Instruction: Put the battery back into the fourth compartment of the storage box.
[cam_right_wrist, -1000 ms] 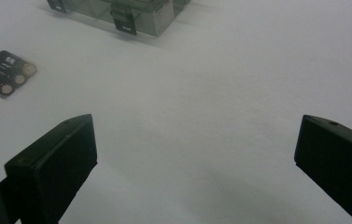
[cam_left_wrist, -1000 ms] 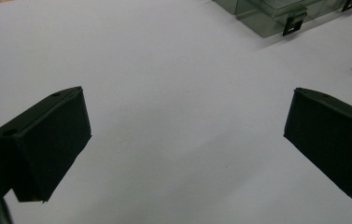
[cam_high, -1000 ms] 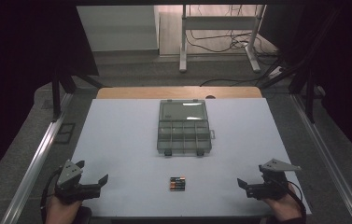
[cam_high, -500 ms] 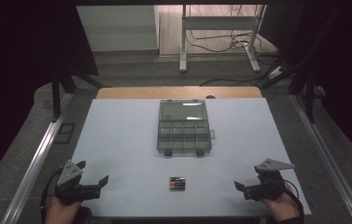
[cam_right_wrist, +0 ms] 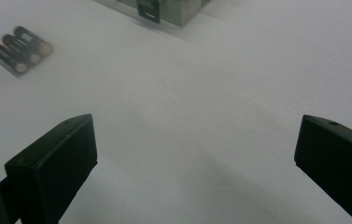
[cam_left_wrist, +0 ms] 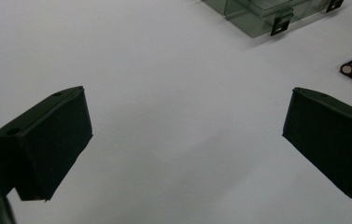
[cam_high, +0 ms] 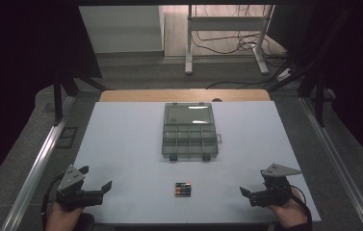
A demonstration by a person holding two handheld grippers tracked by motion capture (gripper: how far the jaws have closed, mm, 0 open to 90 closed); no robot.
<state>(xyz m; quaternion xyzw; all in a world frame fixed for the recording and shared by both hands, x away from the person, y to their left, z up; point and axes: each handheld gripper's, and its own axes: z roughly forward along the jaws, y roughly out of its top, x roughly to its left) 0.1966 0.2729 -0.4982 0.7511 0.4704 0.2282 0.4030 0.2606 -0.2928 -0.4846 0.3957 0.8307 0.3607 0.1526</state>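
Both grippers, left (cam_high: pixel 103 188) and right (cam_high: pixel 246 193), sat wide open and empty at the near corners. The batteries (cam_high: pixel 183 189), seemingly three, lay between them, near the organizer box (cam_high: pixel 189 132).

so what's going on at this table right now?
A person holds two tongs low over the white table, both open and empty. The left tongs and right tongs sit near the front corners. Between them lies a small pack of black cylindrical batteries, untouched. Farther back stands a clear plastic compartment box, lid open. Nothing is gripped yet.
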